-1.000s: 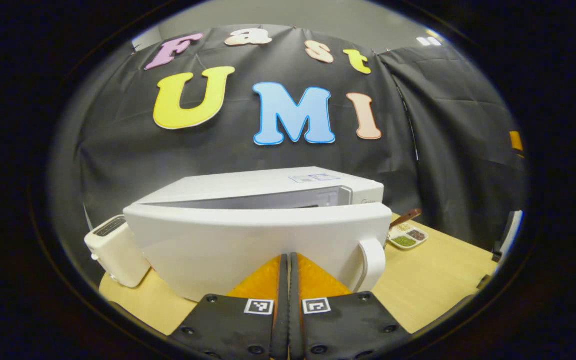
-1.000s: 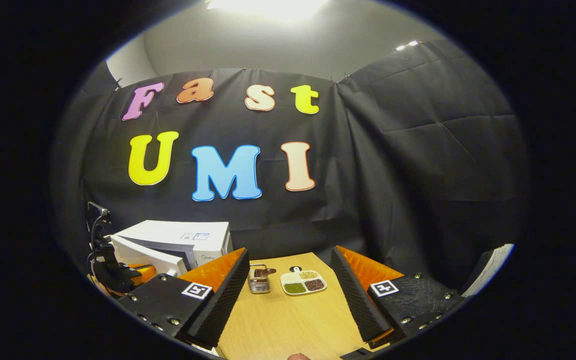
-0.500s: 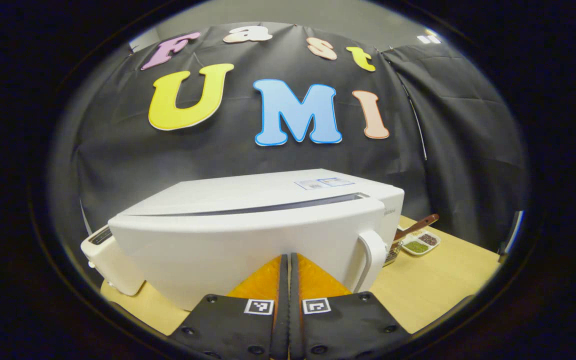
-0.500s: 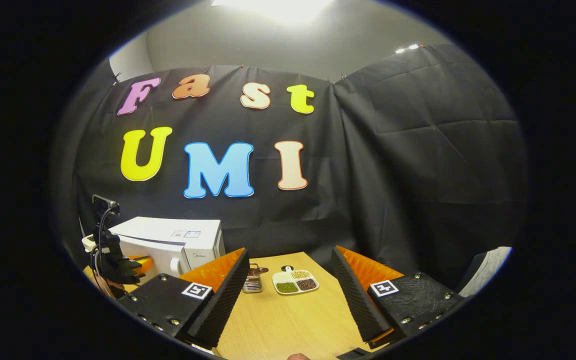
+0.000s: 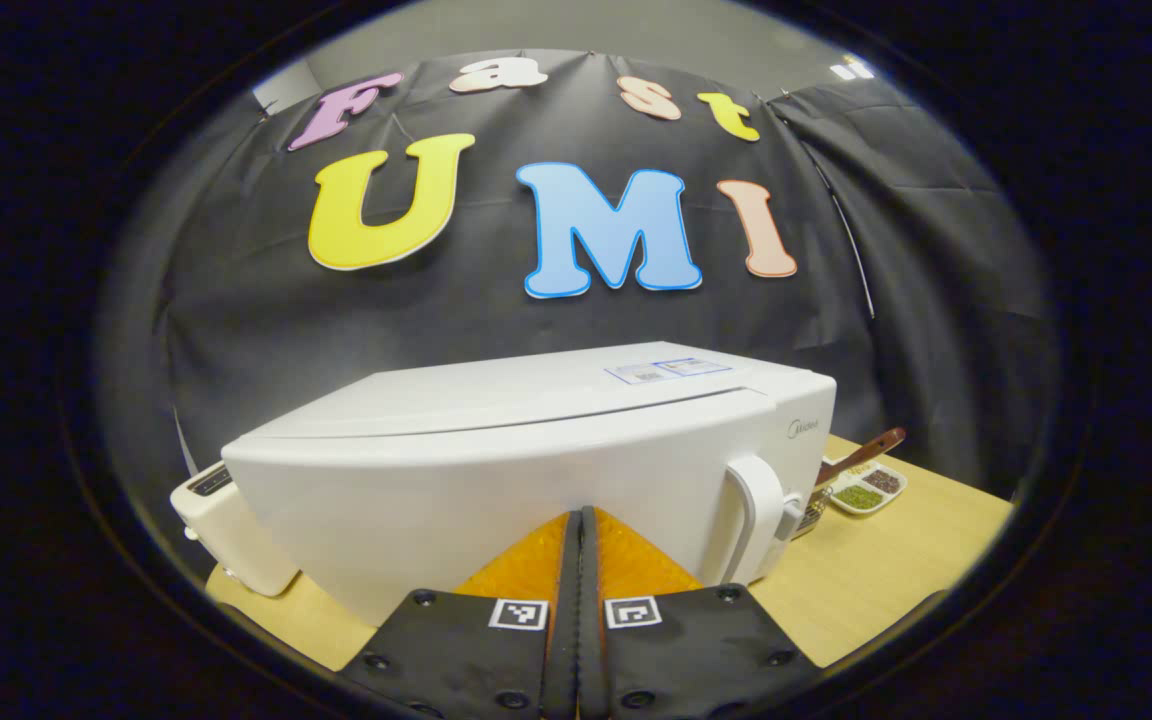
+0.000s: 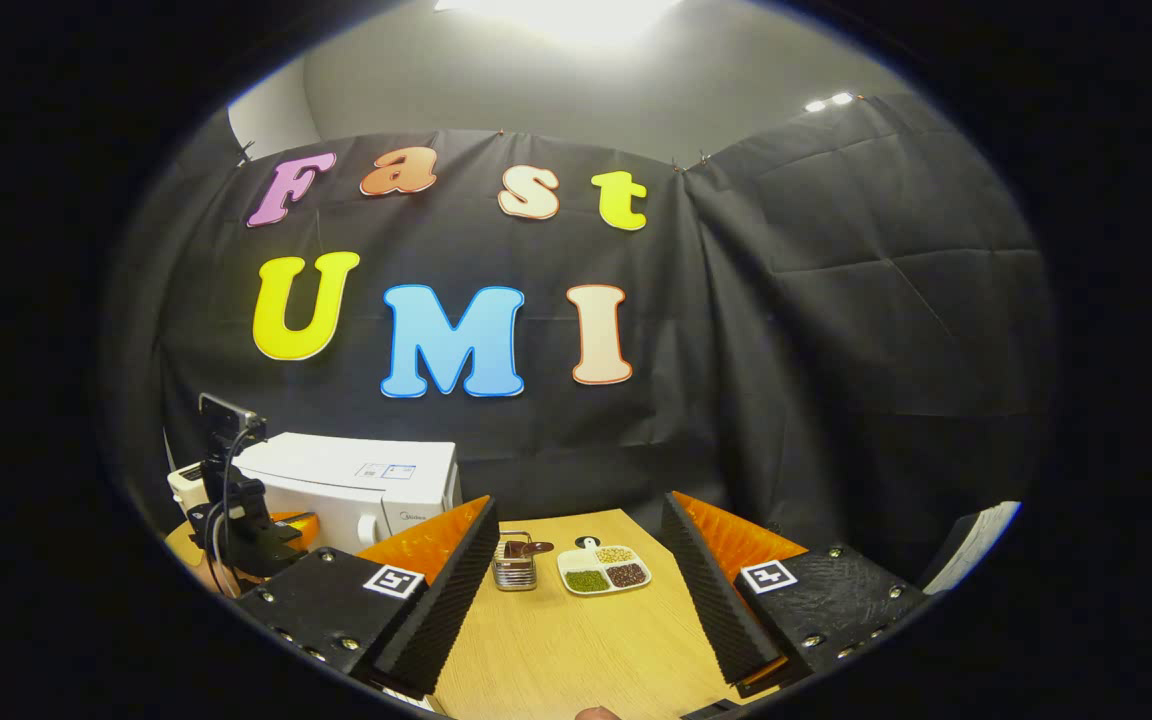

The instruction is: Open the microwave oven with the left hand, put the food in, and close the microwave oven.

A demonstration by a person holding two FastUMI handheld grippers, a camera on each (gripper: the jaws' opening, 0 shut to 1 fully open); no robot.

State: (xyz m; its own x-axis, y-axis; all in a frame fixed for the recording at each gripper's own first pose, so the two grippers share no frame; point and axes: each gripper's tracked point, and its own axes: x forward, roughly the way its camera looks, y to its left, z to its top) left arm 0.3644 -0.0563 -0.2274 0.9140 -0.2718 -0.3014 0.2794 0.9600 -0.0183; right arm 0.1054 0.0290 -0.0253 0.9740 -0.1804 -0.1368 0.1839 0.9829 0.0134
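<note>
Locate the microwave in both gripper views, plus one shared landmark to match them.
Left gripper view: the microwave spans the lower middle, door shut, directly ahead of the left gripper, whose jaws are closed.
Right gripper view: it sits small at lower left, behind the left gripper.
Shared landmark: the divided dish of beans on the table, to the microwave's right in both views.

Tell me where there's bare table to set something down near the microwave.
The widest bare patch is the wooden table in front of the divided snack dish and metal caddy, between the right hand-held gripper fingers. It is crowded to the left: the microwave, toaster and the left hand-held gripper at its door.
</note>
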